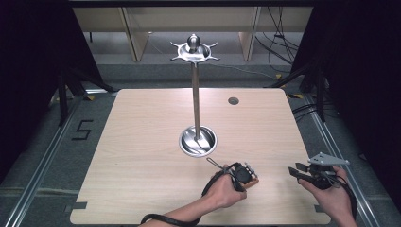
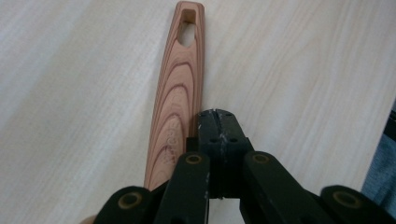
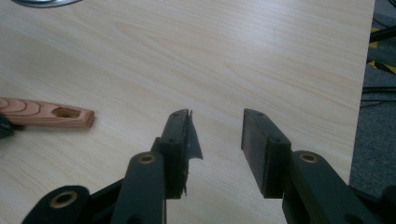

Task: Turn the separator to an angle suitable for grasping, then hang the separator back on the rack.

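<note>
A striped wooden handle [image 2: 175, 107] with a hole at its far end lies flat on the light wood table [image 1: 142, 142]. My left gripper [image 2: 217, 116] has its jaws pressed together with nothing between them, its tips right beside the handle's right edge. In the high view the left gripper [image 1: 246, 174] sits at the front centre, over the handle [image 1: 256, 180]. My right gripper [image 1: 296, 171] hovers near the table's front right, jaws apart and empty. The right gripper [image 3: 217, 126] looks across the table, with the handle's holed end [image 3: 56, 115] off to its left.
A tall metal stand rises from a round shiny base [image 1: 197, 142] at the table's centre, topped by a hooked dish [image 1: 194, 49]. A small dark grommet [image 1: 233, 100] sits at the back right. The table's right edge [image 3: 362, 93] is close to the right gripper.
</note>
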Available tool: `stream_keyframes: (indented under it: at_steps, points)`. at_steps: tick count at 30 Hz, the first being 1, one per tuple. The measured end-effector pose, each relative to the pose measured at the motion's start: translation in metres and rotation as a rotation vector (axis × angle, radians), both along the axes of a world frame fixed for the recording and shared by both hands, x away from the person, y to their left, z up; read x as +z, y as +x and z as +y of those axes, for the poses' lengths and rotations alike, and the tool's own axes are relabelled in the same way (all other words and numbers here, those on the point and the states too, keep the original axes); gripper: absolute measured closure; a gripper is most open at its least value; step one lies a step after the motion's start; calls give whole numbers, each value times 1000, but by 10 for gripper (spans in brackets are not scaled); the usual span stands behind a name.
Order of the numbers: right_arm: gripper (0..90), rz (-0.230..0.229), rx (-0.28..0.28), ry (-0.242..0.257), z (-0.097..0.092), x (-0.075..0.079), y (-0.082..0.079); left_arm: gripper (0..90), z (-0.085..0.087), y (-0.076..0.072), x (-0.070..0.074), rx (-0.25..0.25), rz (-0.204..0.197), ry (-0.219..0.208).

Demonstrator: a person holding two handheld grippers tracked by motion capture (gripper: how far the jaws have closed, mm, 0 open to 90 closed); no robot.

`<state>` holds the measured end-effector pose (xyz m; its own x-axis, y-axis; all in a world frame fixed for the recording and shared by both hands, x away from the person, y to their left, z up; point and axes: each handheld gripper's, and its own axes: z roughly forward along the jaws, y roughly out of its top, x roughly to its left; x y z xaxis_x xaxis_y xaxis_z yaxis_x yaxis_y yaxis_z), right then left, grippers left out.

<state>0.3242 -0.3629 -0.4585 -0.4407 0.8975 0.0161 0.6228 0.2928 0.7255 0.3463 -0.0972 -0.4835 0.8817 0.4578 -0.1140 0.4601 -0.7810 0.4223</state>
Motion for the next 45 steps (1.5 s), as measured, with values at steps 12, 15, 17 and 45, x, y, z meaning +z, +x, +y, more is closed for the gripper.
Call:
stream_keyframes:
  at_steps: [12, 15, 17, 45]
  points:
    - [625, 1, 20, -6, -1, 1, 0, 895, 8, 20, 0, 94, -27, 28]
    - [626, -15, 20, -8, -1, 0, 1, 895, 16, 26, 0, 142, -40, 30]
    - [625, -11, 13, -8, 0, 0, 0, 895, 18, 28, 0, 151, -39, 29]
    - [603, 3, 14, 7, 0, 1, 0, 540, 51, 51, 25, 154, -47, 36]
